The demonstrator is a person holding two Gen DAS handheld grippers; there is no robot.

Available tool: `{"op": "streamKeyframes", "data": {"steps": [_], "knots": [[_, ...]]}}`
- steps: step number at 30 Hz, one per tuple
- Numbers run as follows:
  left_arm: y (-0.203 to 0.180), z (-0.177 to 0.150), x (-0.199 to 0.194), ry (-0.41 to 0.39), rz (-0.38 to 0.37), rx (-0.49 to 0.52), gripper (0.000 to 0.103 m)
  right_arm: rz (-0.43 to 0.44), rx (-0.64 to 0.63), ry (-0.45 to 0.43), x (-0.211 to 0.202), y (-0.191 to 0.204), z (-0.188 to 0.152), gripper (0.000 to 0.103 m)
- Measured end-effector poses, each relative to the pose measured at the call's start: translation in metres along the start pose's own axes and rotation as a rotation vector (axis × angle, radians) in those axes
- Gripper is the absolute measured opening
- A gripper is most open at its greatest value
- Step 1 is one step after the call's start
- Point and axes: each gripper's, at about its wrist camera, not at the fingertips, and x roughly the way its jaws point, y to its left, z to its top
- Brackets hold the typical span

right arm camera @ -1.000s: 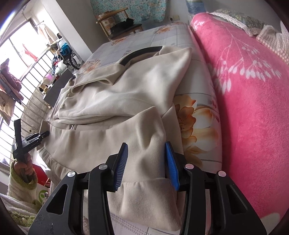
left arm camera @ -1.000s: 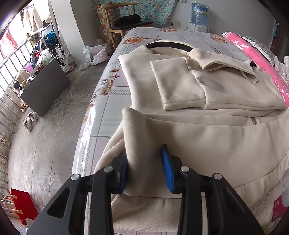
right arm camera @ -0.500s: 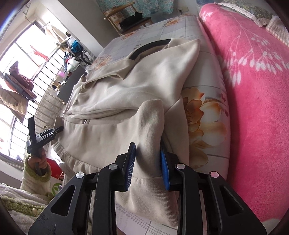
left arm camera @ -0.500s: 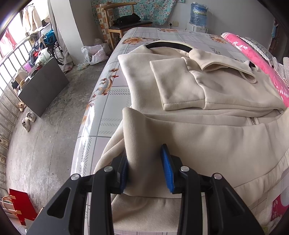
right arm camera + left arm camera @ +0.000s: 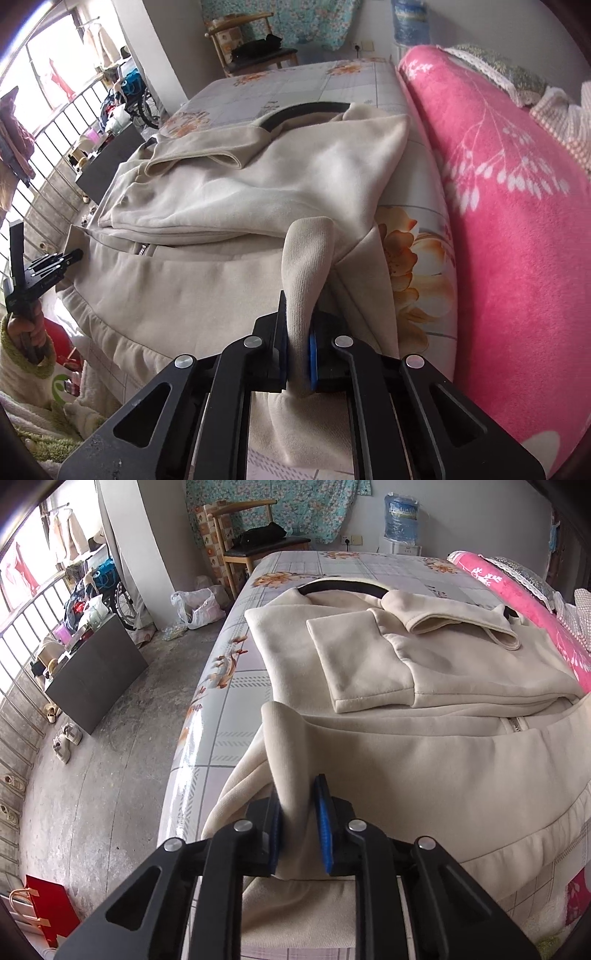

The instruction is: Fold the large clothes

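No writing reads anywhere. The cream jacket [image 5: 424,760] lies across the bed [image 5: 236,686]. My left gripper [image 5: 299,823] has just closed its jaws, pinching a raised hem fold; my right gripper [image 5: 297,350] has clamped another. Only the right view shows my left hand [image 5: 31,332]; only the left shows the red bag [image 5: 48,904].

Bright daylight enters from the window [image 5: 22,579] at left, overexposed there; fisheye views bend and darken at the corners.

right gripper [image 5: 297,332] just closed, pinching a ridge of cream jacket [image 5: 207,280] beside pink blanket [image 5: 517,221]
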Motion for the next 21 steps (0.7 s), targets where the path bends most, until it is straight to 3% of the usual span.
{"op": "streamKeyframes", "data": {"steps": [7, 21], "knots": [[0.004, -0.011, -0.037, -0.098, -0.005, 0.02, 0.007, -0.088, -0.037, -0.095, -0.035, 0.024, -0.008, 0.004], [0.031, -0.031, -0.109, -0.255, -0.105, -0.086, 0.006, -0.115, -0.013, -0.242, -0.092, 0.045, -0.023, 0.004]]}}
